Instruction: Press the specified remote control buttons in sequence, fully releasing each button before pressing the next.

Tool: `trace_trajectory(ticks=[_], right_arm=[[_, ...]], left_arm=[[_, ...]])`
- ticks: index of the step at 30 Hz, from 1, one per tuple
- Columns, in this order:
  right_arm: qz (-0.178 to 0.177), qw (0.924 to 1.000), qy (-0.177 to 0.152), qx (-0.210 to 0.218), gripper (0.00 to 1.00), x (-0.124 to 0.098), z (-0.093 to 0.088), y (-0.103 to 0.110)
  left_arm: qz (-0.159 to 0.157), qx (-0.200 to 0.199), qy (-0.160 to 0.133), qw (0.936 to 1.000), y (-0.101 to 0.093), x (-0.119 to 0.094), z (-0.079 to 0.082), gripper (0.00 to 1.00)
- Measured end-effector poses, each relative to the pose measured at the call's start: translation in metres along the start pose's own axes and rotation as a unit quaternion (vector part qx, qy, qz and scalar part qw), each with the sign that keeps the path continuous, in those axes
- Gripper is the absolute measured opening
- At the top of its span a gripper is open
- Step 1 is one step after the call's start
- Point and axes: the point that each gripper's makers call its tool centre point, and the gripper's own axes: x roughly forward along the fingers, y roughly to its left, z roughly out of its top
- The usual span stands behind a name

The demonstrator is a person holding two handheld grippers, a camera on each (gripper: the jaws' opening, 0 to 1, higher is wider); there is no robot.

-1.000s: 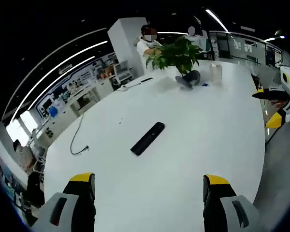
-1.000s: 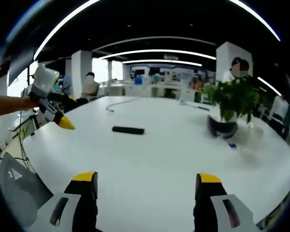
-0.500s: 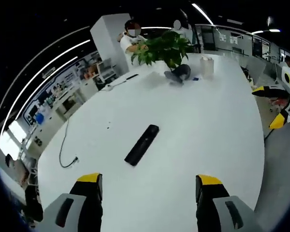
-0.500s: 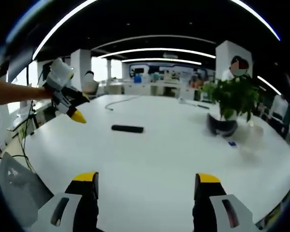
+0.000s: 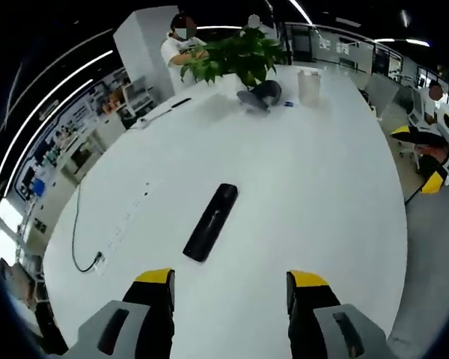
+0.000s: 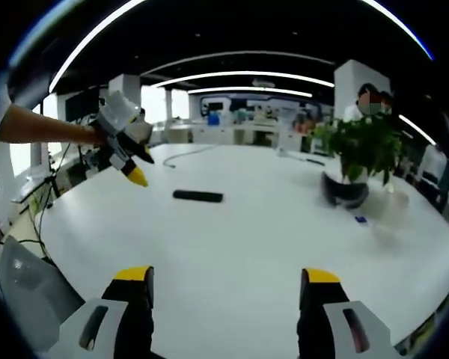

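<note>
One black remote (image 5: 210, 222) lies flat near the middle of the white table (image 5: 322, 172), slanting up and to the right in the left gripper view; in the right gripper view it sits left of centre (image 6: 198, 196). The left gripper (image 5: 229, 286) hangs just short of it, jaws spread wide and holding nothing; it also shows at the upper left of the right gripper view (image 6: 131, 161). The right gripper (image 6: 226, 284) is likewise spread and bare. A potted plant (image 5: 243, 63) and a cable (image 5: 81, 239) lie farther out.
</note>
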Motion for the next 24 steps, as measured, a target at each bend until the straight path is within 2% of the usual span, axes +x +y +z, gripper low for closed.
trace_trajectory(ticks=[4, 6, 9, 11, 14, 17, 24], right_arm=[[0.003, 1.0000, 0.004, -0.002, 0.78, 0.001, -0.002, 0.001], [0.003, 1.0000, 0.005, -0.002, 0.78, 0.001, -0.002, 0.001], [0.002, 1.0000, 0.008, -0.001, 0.78, 0.002, -0.003, 0.000], [0.000, 1.0000, 0.008, 0.000, 0.78, 0.002, -0.003, -0.001], [-0.002, 0.9999, 0.010, 0.002, 0.77, 0.002, -0.004, -0.002], [-0.003, 0.9999, 0.012, 0.003, 0.77, 0.002, -0.005, -0.002], [-0.005, 0.9998, 0.017, 0.004, 0.77, 0.003, -0.007, -0.004]], left_arm=[[-0.022, 0.011, 0.015, 0.9996, 0.006, 0.010, 0.003, 0.61], [-0.030, 0.016, 0.013, 0.9993, 0.009, 0.016, 0.005, 0.60], [-0.032, 0.021, 0.021, 0.9990, 0.016, 0.027, 0.006, 0.55], [-0.040, 0.033, 0.033, 0.9981, 0.018, 0.033, 0.007, 0.55], [-0.044, 0.034, 0.033, 0.9979, 0.024, 0.042, 0.012, 0.55], [-0.062, 0.042, 0.033, 0.9967, 0.025, 0.051, 0.016, 0.55], [-0.096, 0.067, 0.056, 0.9915, 0.031, 0.074, 0.016, 0.51]])
